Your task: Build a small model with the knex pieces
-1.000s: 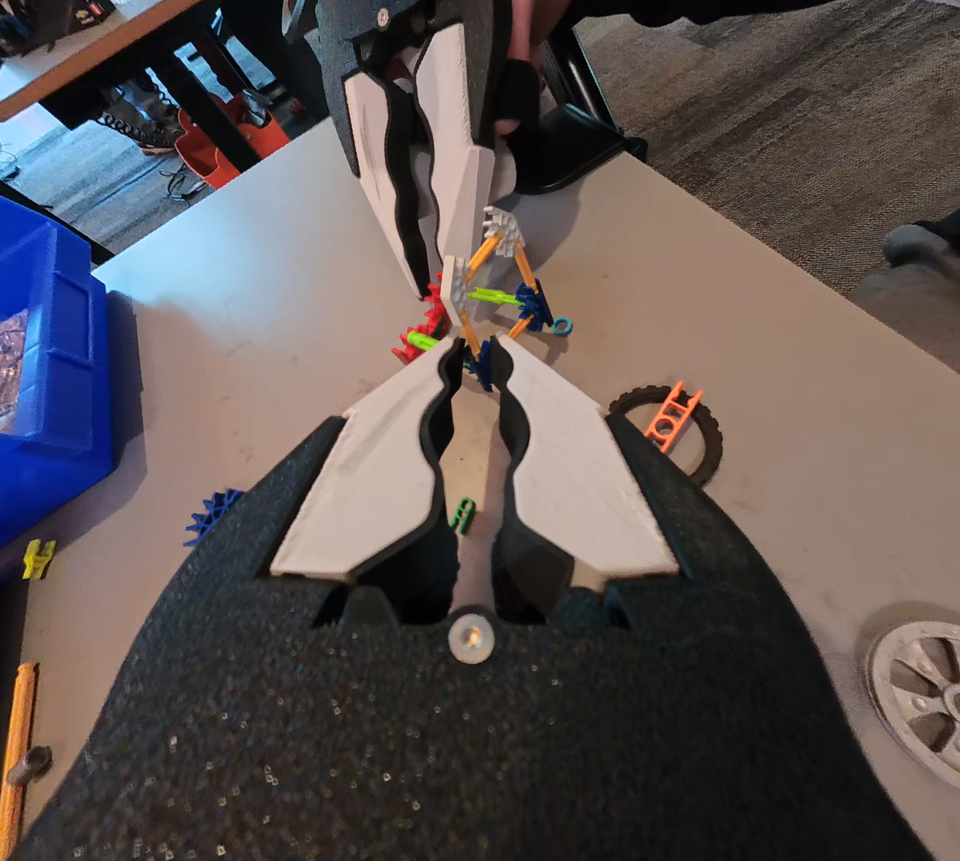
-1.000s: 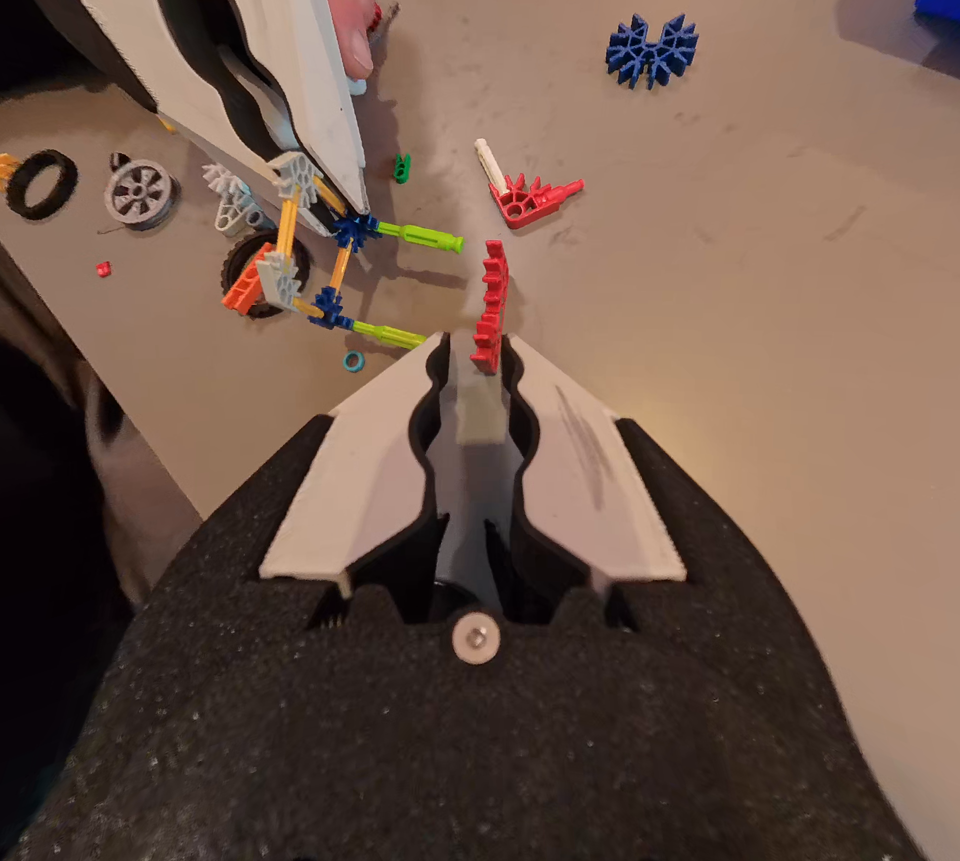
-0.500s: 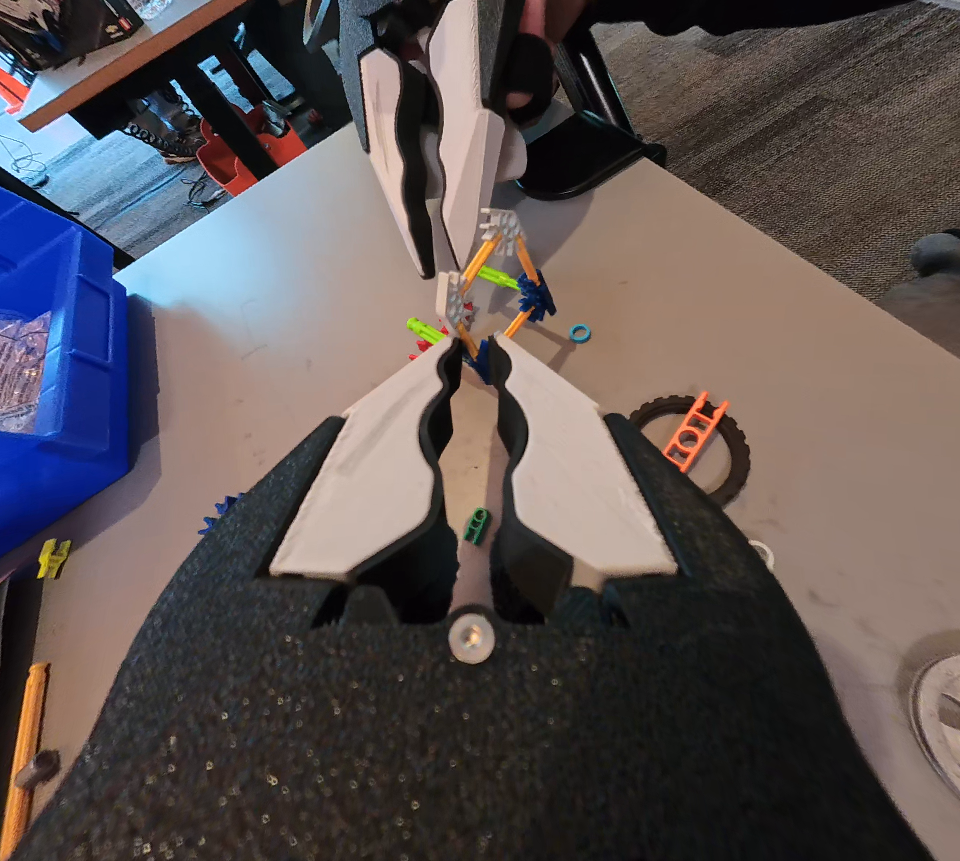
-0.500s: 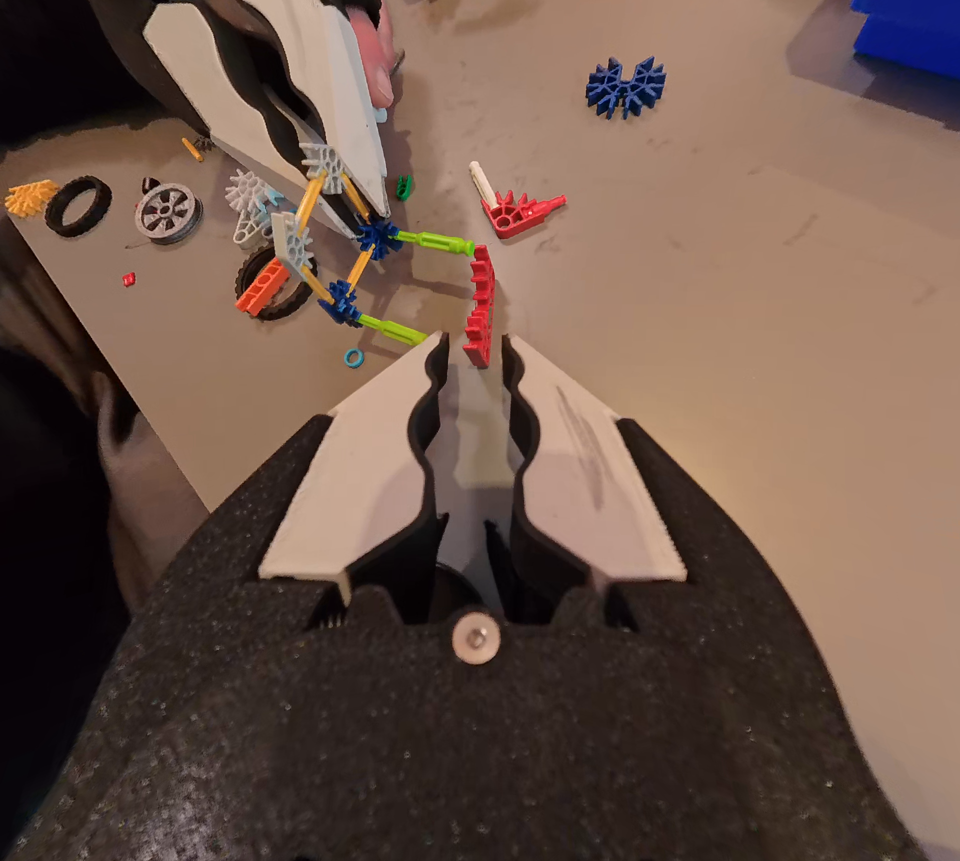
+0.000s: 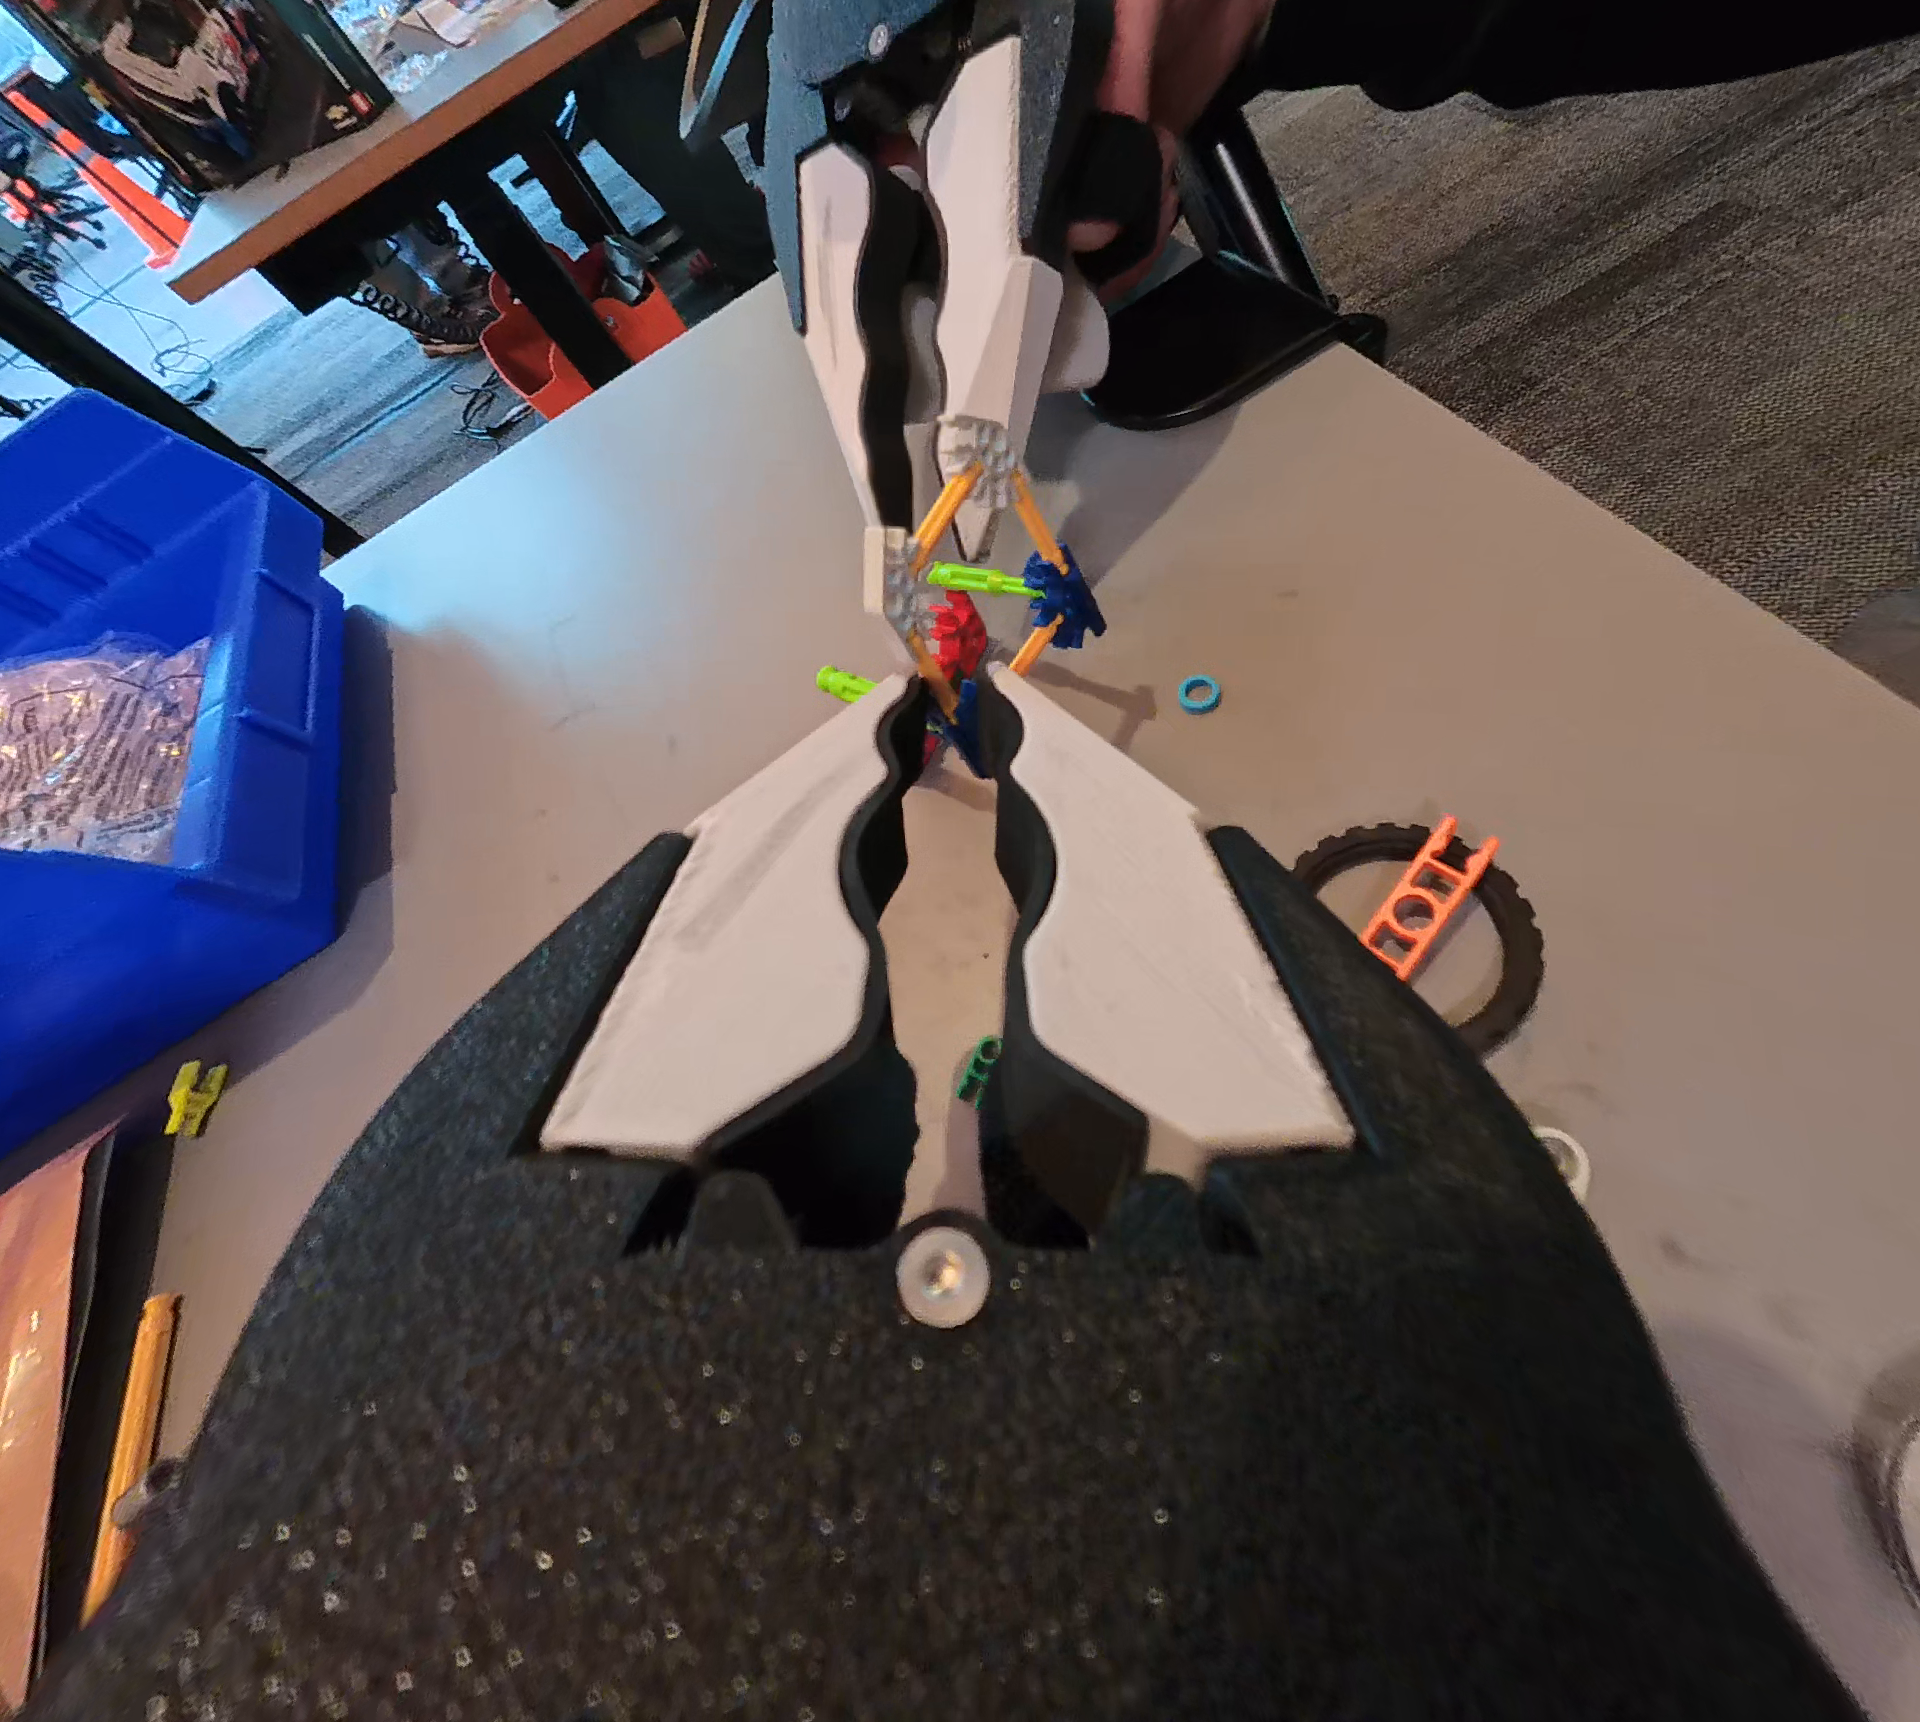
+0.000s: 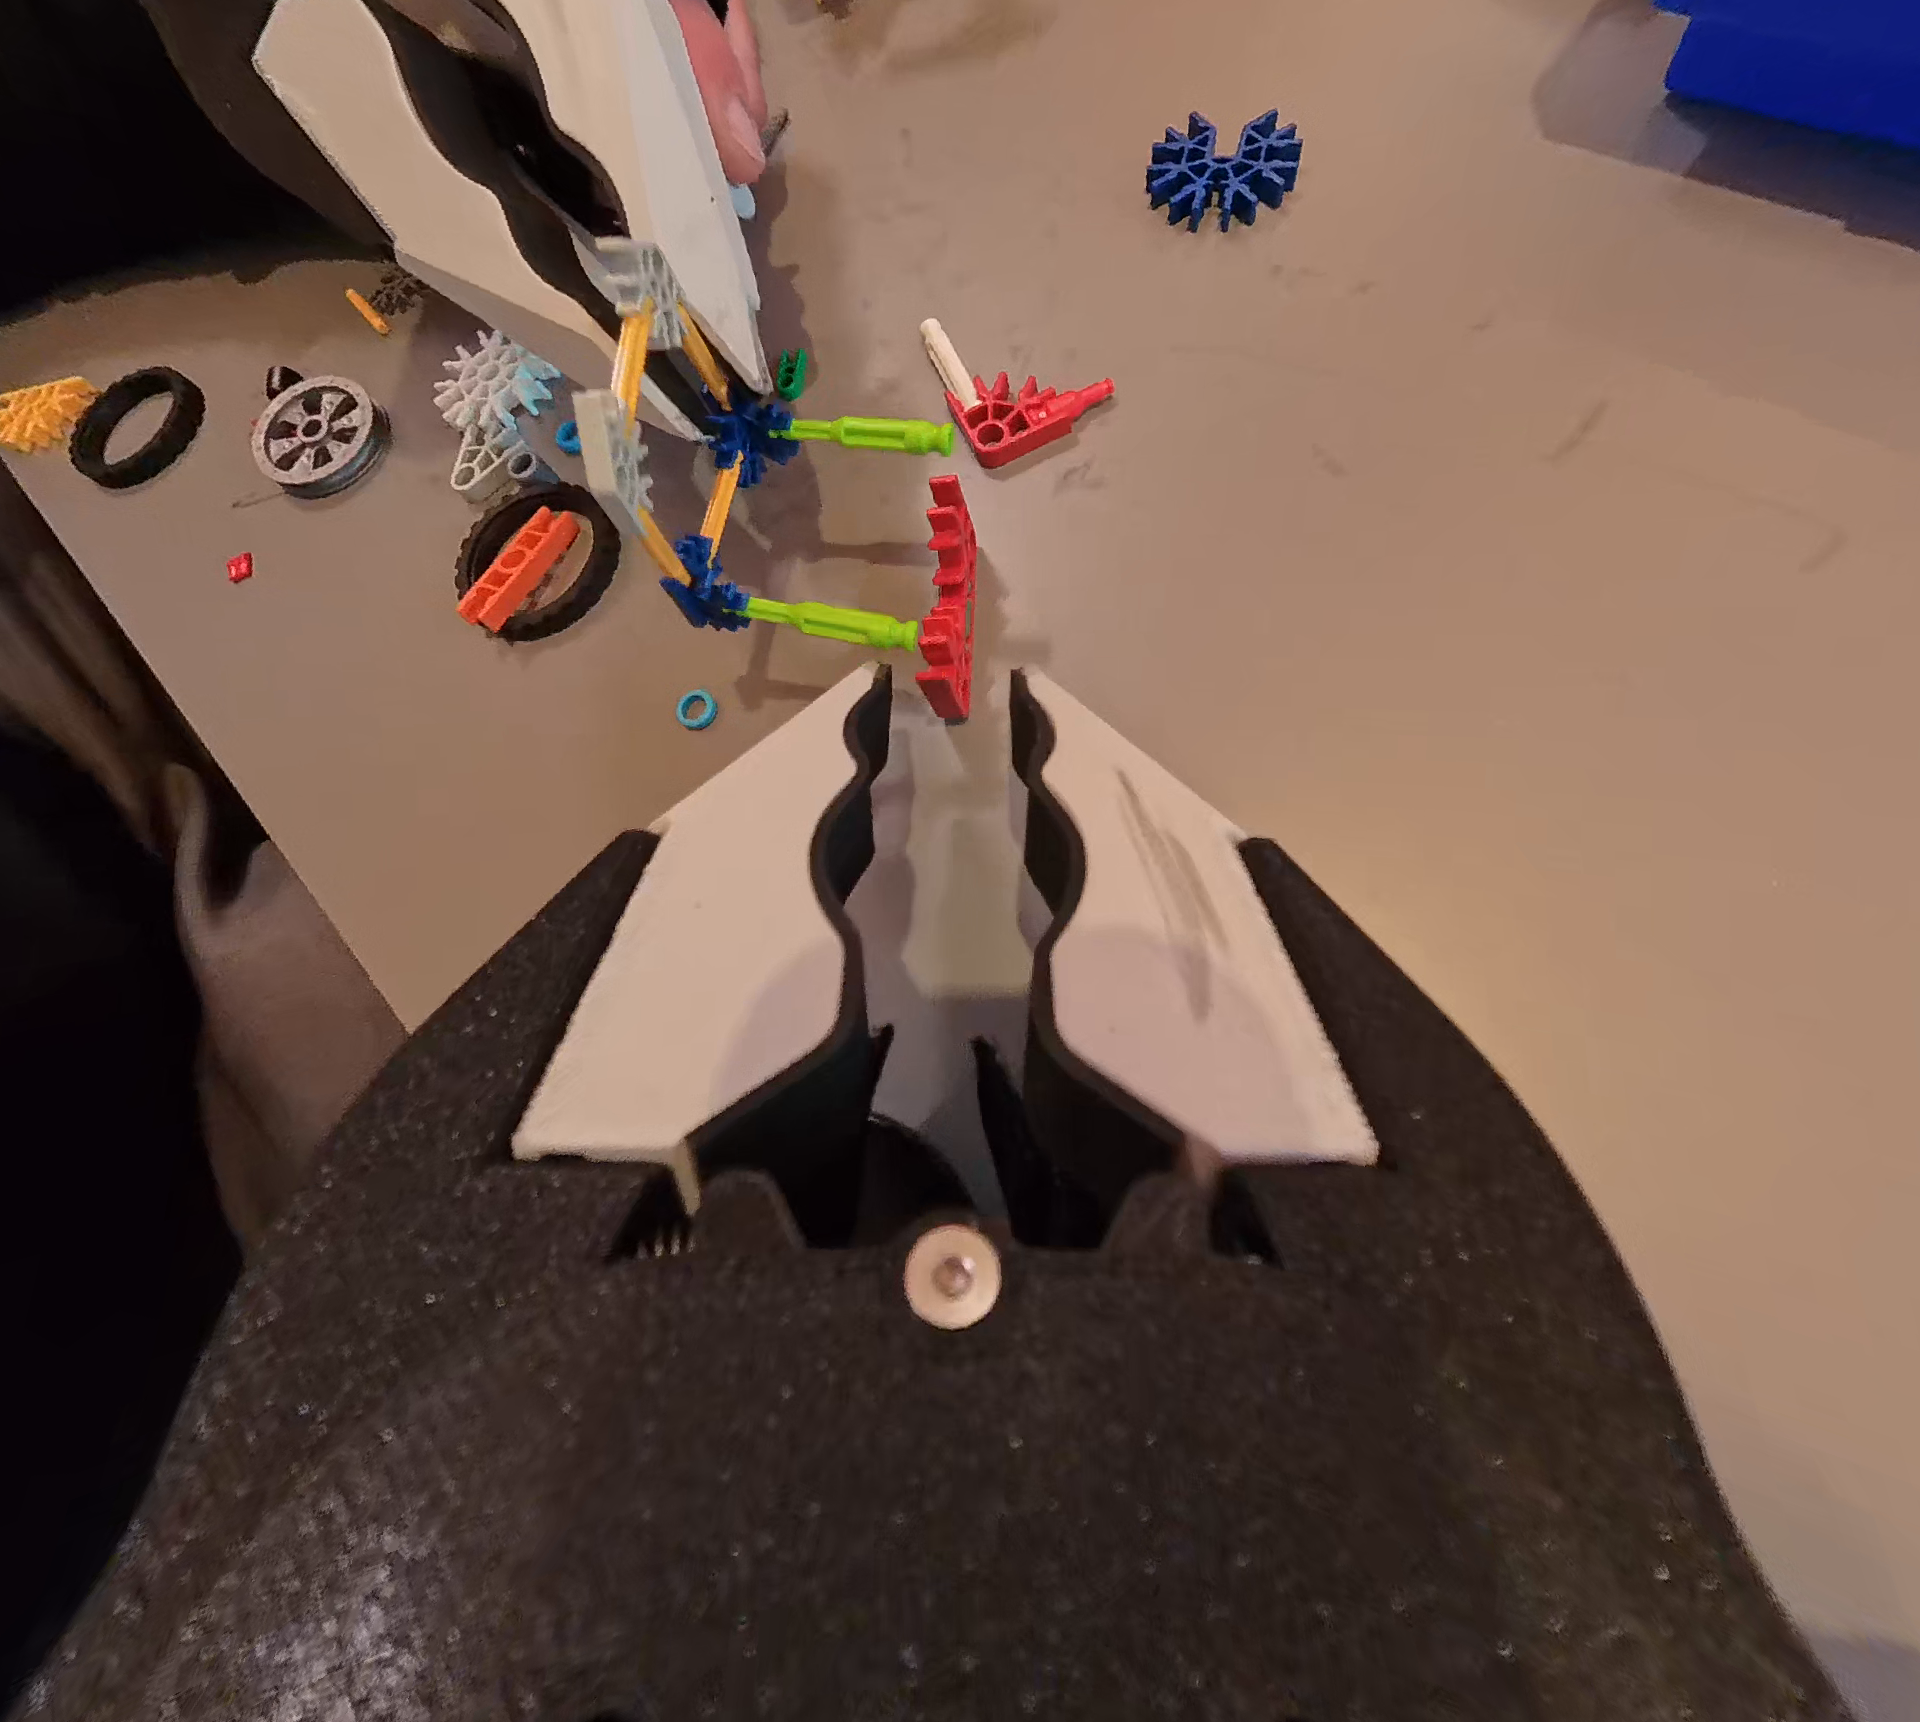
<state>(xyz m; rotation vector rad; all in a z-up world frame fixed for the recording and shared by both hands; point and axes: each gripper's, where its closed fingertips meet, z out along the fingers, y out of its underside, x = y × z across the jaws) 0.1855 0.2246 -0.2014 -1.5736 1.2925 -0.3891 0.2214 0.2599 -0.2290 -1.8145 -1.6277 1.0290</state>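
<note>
Right wrist view: the right gripper (image 6: 951,685) has its jaws drawn in to a narrow gap around the near end of a red fan-shaped connector (image 6: 951,592), holding it clear of the table (image 6: 1455,737). The connector stands on edge. Its long axis runs straight away from the fingertips, roughly parallel to the table's near edge on the left of this view.

To its left is a small frame (image 6: 720,500) of yellow rods, blue hubs and grey connectors, also off the table. Two lime-green rods stick out of its blue hubs towards the red connector, side by side and square to the connector's long axis. The lower green rod (image 6: 831,621) meets the toothed face of the connector near its gripped end. I cannot tell whether it is seated in a slot or only touching. The upper green rod (image 6: 873,433) ends free, just past the connector's far end and not touching it.

In the left wrist view, the left gripper (image 5: 951,701) is clamped on one blue hub (image 5: 961,722) of the frame. It holds the side away from the red connector, so the right gripper is the nearer one.

Lying loose on the table are a red corner connector (image 6: 1013,425) just beyond the upper rod's tip, a blue ring (image 6: 696,709), and a black tyre (image 6: 592,576) with an orange piece (image 6: 520,566) in it, near the table's edge.
</note>
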